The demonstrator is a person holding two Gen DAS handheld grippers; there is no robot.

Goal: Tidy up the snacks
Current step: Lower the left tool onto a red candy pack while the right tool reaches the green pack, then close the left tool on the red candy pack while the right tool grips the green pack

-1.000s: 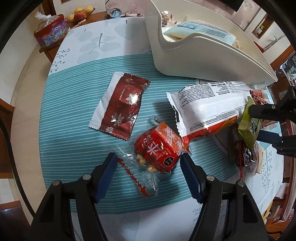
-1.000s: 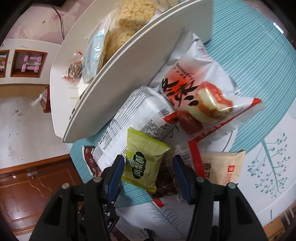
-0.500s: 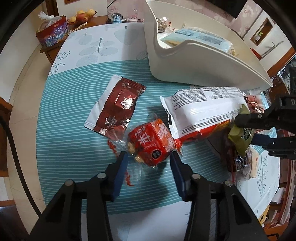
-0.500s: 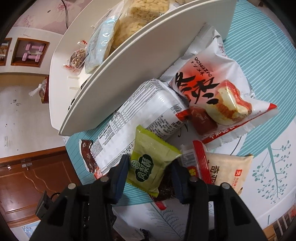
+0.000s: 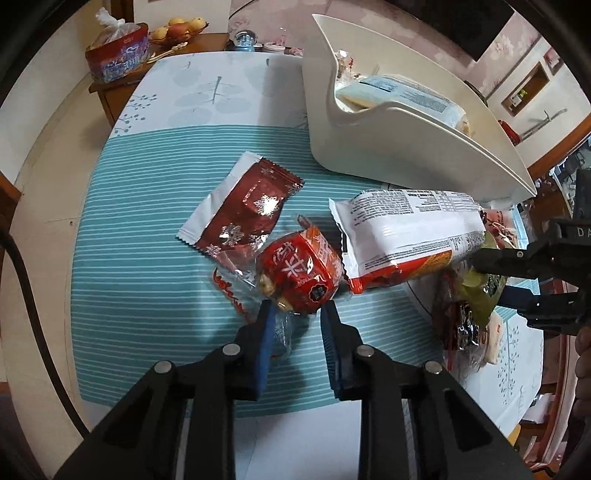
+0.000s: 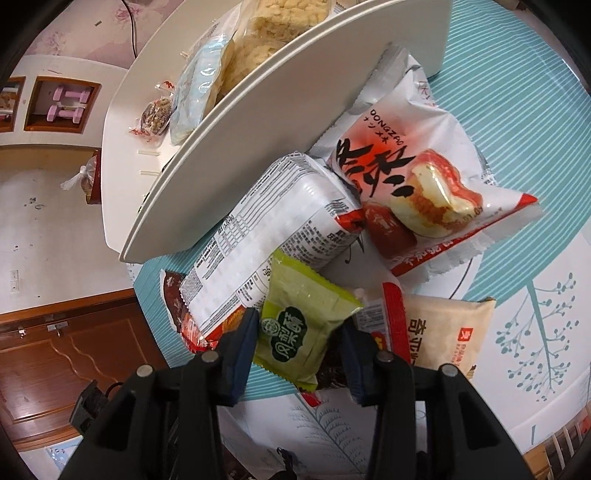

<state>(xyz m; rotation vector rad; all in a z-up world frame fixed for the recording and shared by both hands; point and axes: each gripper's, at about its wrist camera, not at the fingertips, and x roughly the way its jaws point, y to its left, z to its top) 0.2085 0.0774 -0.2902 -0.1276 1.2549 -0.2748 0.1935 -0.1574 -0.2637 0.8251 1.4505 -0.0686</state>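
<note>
Teal-striped cloth covers the bench (image 5: 147, 229). Left gripper (image 5: 297, 314), jaws just closing, clamps the red snack pack (image 5: 299, 269); right gripper (image 6: 299, 332) clamps the green packet (image 6: 299, 325).

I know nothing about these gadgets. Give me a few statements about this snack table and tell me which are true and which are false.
1. The left tool grips a red snack. True.
2. The right tool has a green packet between its fingers. True.
3. The white bin is empty. False: packets lie in it.
4. The snowflake packet is in the bin. False: it lies on the tablecloth.
5. A fruit bowl stands on a side table. True.
</note>
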